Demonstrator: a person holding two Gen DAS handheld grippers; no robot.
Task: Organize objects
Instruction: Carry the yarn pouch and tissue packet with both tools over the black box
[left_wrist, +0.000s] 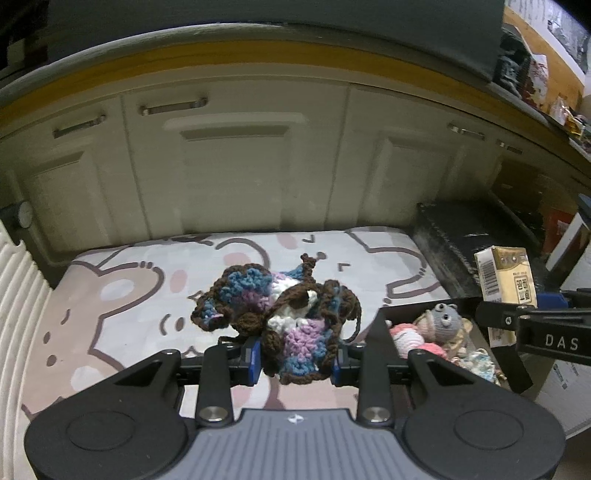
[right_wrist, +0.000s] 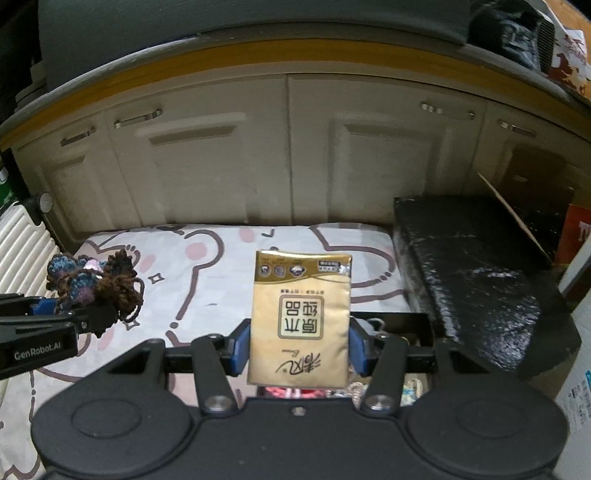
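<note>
Yarn, soft and floppy, makes up the crochet piece, a bundle of brown, blue, purple and white. The left hand-held gripper is clamped on its near end, and the piece hangs in the air above the cartoon bear mat. It looks very light and will not break. It will bend and droop, though, and the loose brown strands could catch on things. I think a pinch on the thick middle part is the safest hold, not on a thin strand.

The right hand-held gripper is clamped on a gold tissue pack. Its blue pads press on both long sides. The pack stands upright in the air, just above the near edge of the black storage box. It should be light and a bit squashy. The shiny wrapper may be slippery, so a hold across the wide middle seems best.

The black storage box sits at the right, just beside the mat. It holds small crochet dolls, one grey and some pink. They fill much of the box, so there is little room left.

Behind the box lies a dark shiny block. Cream cabinet doors stand at the back. A white ribbed thing is at the left edge. The two grippers are near each other, so they could bump.
</note>
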